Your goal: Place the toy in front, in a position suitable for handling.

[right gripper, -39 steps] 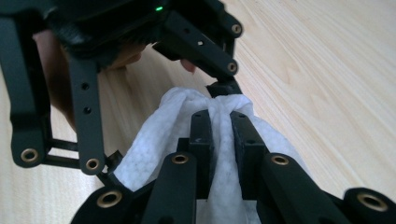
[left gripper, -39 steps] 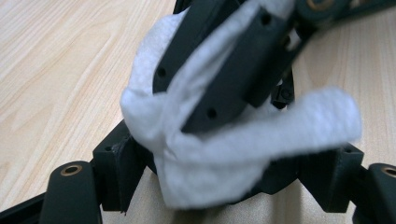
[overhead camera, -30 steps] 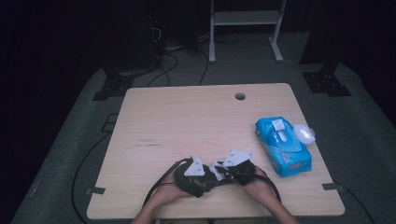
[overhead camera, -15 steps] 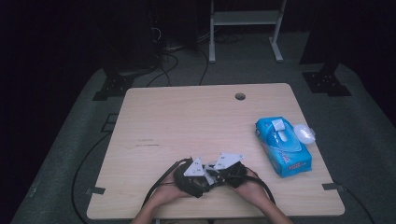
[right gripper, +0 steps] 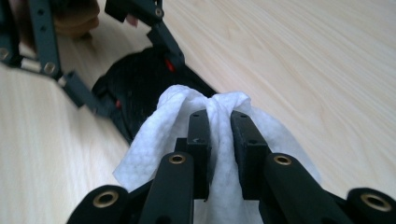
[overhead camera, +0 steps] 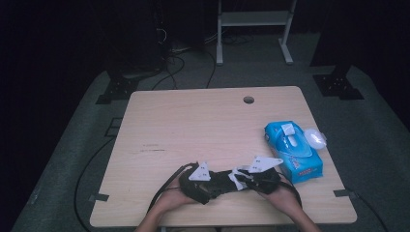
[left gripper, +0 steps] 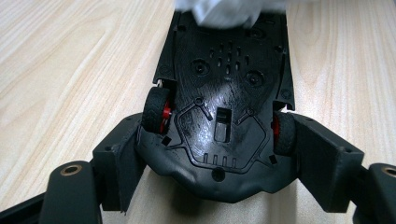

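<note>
A black toy car lies upside down on the wooden table, its red-hubbed wheels up. My left gripper is shut on it, its pads clamping the car's sides by the wheels. In the high view the left gripper and car sit near the table's front edge. My right gripper is shut on a bunched white wipe, which rests against the car at its far end. The wipe covers that end, and in the high view the right gripper meets the car from the right.
A blue wipes packet lies at the table's right, with a small white object beside it. A cable hole is near the far edge. A person's hand grips the left gripper. Cables trail off the front left.
The right gripper with the wipe slid left along the car, then back to the right. The left gripper and the car stayed put.
</note>
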